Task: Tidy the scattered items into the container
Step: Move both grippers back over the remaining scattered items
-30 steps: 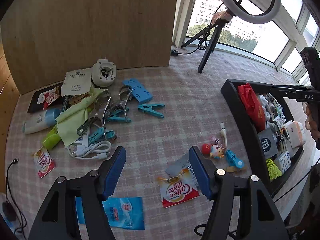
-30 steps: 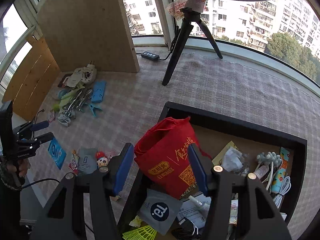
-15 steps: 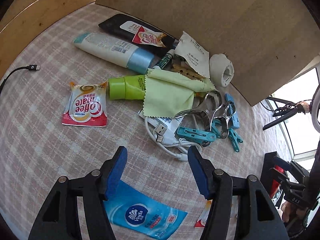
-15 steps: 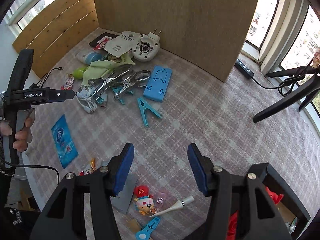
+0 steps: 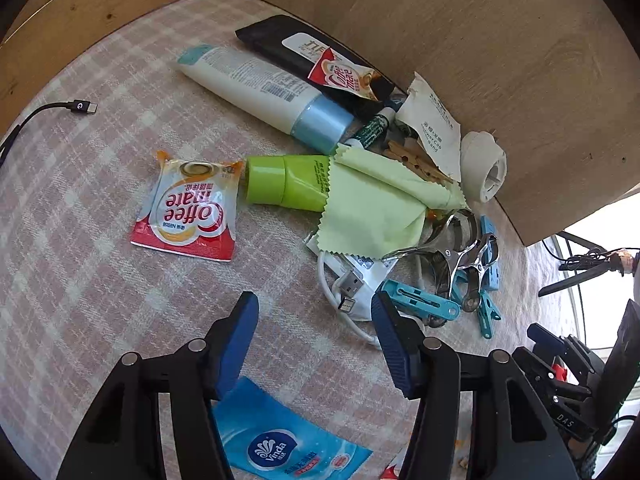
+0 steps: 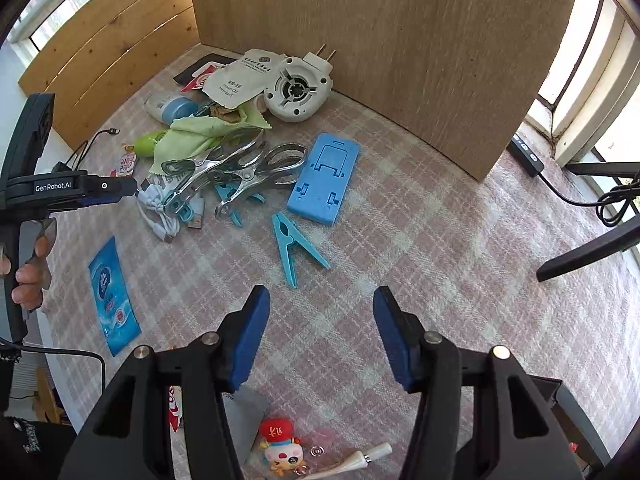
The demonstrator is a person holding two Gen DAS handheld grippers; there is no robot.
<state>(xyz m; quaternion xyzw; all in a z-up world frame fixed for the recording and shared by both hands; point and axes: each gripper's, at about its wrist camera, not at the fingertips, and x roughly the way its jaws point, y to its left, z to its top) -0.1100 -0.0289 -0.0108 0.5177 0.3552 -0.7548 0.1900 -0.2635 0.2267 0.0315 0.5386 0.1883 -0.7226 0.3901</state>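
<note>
Both the left gripper [image 5: 314,336] and the right gripper [image 6: 320,330] hang over the checked cloth [image 6: 460,280] with jaws closing on nothing. Scattered near its back corner: two tubes, white [image 5: 264,92] and green [image 5: 288,180]; two Coffee-mate sachets [image 5: 186,208]; two steel clamps [image 6: 224,164]; at least three blue pegs [image 6: 298,246], some half buried; one blue phone stand [image 6: 324,178]. The container [image 6: 560,396] shows only as a cut-off black corner at the cloth's near edge.
</note>
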